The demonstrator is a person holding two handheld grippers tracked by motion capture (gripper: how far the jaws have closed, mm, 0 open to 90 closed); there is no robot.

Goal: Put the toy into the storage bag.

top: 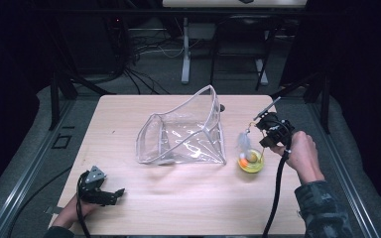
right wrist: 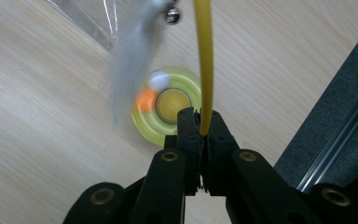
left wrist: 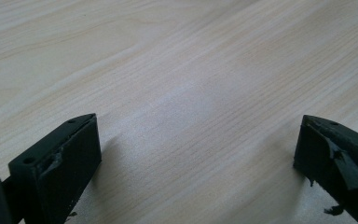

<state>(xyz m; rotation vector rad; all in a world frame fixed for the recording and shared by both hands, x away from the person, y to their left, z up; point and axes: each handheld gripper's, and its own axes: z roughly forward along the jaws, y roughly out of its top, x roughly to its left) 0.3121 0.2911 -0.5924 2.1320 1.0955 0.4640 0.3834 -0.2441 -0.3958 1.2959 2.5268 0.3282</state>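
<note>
Now yellow wand [right wrist: 204, 60] between right tongs [right wrist: 204, 122].

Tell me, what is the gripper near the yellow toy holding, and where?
The right gripper is shut on the yellow rod of a cat toy, pinching its lower end just above the round yellow base. The feather hangs free.

Left gripper [top: 113, 194] lay low at near left, held in left hand [top: 74, 210], 2 jaws wide apart, nothing between. Right gripper [top: 264, 144] held raised in right hand [top: 300, 156], forearm entering from bottom right, jaws clamped on yellow rod [right wrist: 205, 65].
</note>
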